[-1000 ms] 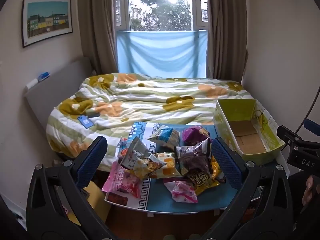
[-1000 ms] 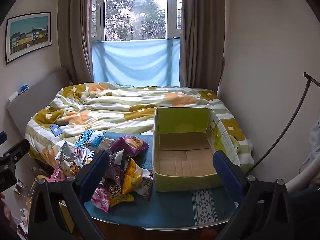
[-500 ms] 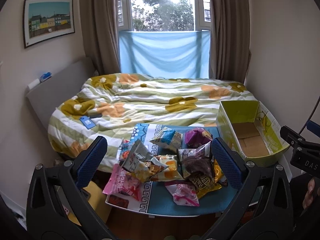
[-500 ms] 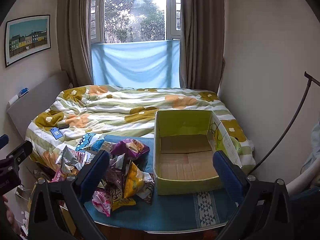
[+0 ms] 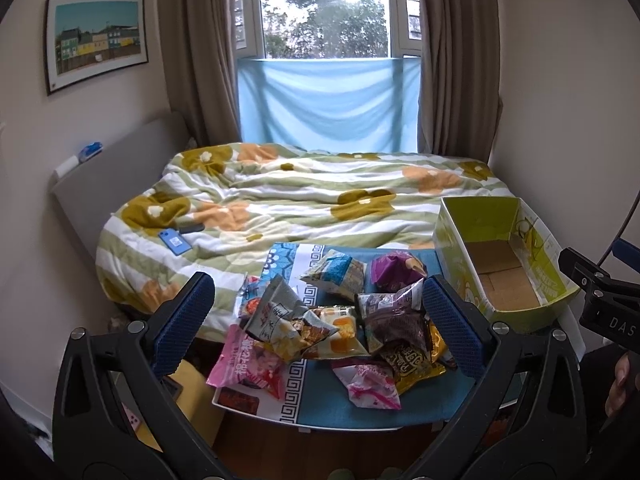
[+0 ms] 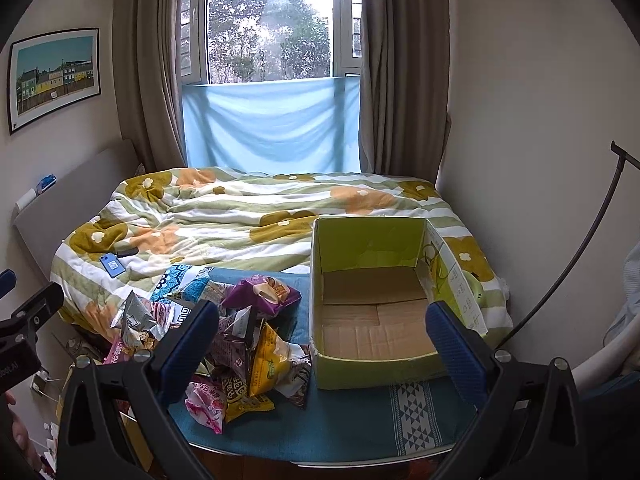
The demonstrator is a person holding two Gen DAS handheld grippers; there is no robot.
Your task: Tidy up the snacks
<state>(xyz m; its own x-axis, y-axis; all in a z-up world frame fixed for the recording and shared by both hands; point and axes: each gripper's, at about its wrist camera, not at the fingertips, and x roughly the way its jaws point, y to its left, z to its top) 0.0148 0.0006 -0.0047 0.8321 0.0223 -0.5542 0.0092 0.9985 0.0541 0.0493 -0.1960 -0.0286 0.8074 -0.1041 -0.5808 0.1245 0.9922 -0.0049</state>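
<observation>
A pile of snack bags (image 5: 336, 328) lies on a small table with a blue cloth (image 5: 328, 408) at the foot of a bed. It also shows in the right wrist view (image 6: 244, 340). An empty green cardboard box (image 5: 500, 264) stands to the right of the pile; in the right wrist view the box (image 6: 376, 308) is straight ahead. My left gripper (image 5: 318, 324) is open and empty, held back from the pile. My right gripper (image 6: 322, 340) is open and empty, in front of the box.
A bed with a flowered quilt (image 5: 304, 200) lies behind the table, with a blue card (image 5: 173, 239) on it. A grey headboard (image 5: 116, 176) is at the left. A thin black pole (image 6: 576, 248) leans at the right wall.
Both cameras have shifted slightly; the table and box sit a little higher in view. Both grippers stay open and empty. The snacks have not moved.
</observation>
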